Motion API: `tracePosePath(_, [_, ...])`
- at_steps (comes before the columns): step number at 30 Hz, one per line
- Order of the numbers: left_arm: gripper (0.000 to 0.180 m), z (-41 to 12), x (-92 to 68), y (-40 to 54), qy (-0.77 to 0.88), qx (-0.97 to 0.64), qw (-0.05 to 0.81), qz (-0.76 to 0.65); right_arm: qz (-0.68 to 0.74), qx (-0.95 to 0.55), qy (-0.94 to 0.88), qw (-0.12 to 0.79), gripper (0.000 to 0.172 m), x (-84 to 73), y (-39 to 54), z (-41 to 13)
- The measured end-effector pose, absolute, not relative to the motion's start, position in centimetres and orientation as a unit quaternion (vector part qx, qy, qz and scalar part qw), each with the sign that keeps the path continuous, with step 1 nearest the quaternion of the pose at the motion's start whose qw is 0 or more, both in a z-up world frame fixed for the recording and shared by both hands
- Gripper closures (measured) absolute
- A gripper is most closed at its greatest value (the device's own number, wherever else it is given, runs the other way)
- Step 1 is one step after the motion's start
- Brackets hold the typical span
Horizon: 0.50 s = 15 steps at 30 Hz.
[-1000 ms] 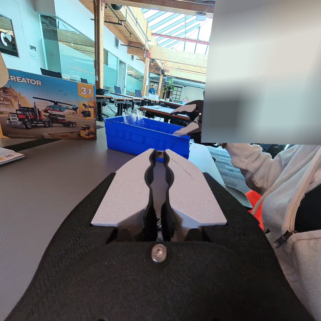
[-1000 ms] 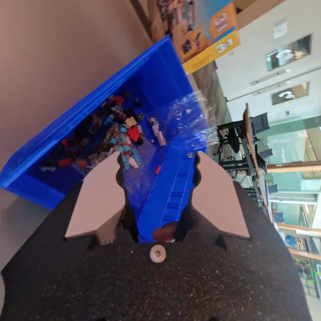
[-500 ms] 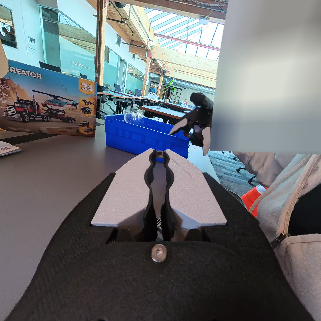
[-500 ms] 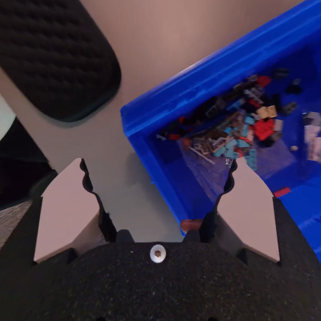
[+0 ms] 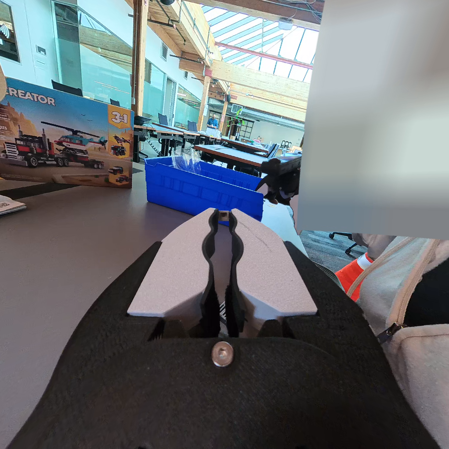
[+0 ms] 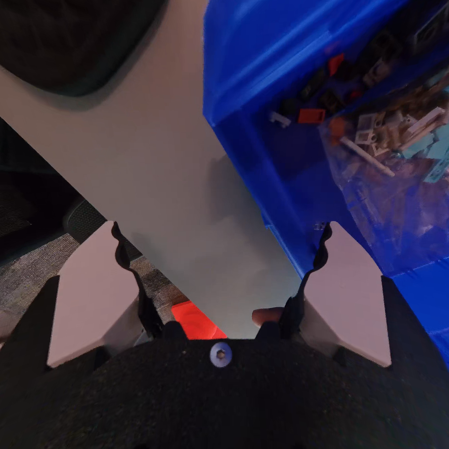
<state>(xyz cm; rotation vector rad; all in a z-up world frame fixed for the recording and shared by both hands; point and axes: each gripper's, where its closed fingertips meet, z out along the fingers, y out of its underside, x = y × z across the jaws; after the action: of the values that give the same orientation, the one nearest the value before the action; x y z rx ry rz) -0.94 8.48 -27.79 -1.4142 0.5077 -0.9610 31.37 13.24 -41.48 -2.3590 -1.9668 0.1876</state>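
Observation:
My left gripper (image 5: 223, 212) hovers low over the grey table (image 5: 73, 243) and is shut on a small grey square brick (image 5: 223, 216) pinched at its fingertips. A blue bin (image 5: 204, 192) stands just beyond it. My right gripper (image 6: 220, 226) is wide open and holds nothing. It hangs over the table's corner (image 6: 158, 145) beside the bin's end wall (image 6: 243, 60), its right finger (image 6: 340, 267) above the bin. It also shows in the left wrist view (image 5: 277, 192) at the bin's right end. Several loose bricks (image 6: 364, 97) and a clear plastic bag (image 6: 388, 194) lie in the bin.
A toy set's box (image 5: 65, 138) stands at the back left, with a booklet (image 5: 9, 206) at the left edge. A person in a light jacket (image 5: 401, 291) is at the right. A black chair (image 6: 60, 43) and an orange thing (image 6: 194, 320) lie beyond the table's edge. The tips of one gripper are about 35 cm away from the tips of the other.
My right gripper opened wide and swung from over the bin's inside to the table corner by its end wall. My left gripper stayed still, shut on the small brick.

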Motion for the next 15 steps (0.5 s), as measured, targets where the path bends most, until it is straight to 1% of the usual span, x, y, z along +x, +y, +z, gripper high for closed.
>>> tracePosePath(10, [0.173, -28.0, -1.1, 8.6, 0.216, -0.623, 0.625, -0.419, 0.023, -0.773, -0.634, -0.002, 0.024, 33.1, 13.0, -39.9])
tracePosePath(14, [0.173, -28.0, -1.1, 8.6, 0.215, -0.623, 0.623, -0.42, 0.0, -0.766, -0.642, -0.002, 0.024, 33.5, 13.4, -40.0])
tracePosePath(15, [0.173, -28.0, -1.1, 8.6, 0.214, -0.624, 0.623, -0.421, -0.009, -0.762, -0.648, 0.01, 0.024, 33.4, 13.8, -40.0])
